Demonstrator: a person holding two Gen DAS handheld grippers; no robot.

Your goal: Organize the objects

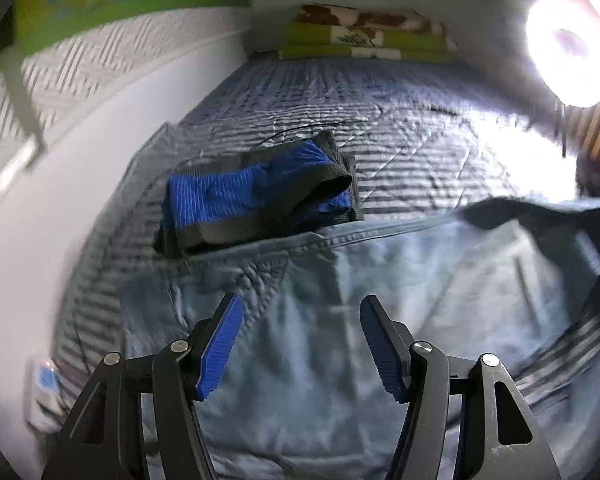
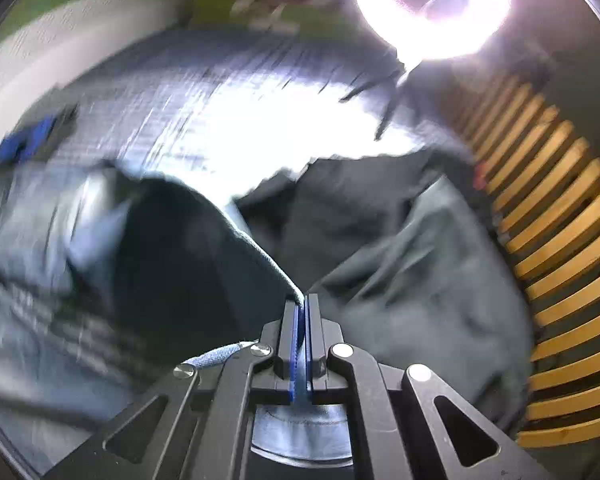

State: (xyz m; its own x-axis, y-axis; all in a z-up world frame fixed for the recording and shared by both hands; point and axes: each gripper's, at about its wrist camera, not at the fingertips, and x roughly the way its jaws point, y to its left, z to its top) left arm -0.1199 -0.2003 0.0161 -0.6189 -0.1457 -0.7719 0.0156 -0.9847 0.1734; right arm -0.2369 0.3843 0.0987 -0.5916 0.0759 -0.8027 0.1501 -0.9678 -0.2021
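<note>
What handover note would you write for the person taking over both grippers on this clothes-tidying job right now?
Left gripper: open, empty, above the grey-blue garment spread on the striped bedspread.
Right gripper: shut on that garment's edge, lifting it.
Done: blue and black garment lies folded beside it.
Left: fold the grey-blue garment; a dark grey garment still lies crumpled.

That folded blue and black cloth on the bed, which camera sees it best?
The left wrist view: the blue and black cloth lies near the middle, fairly sharp, on the striped bedcover. The right wrist view shows only a blurred blue patch at its left edge.
</note>
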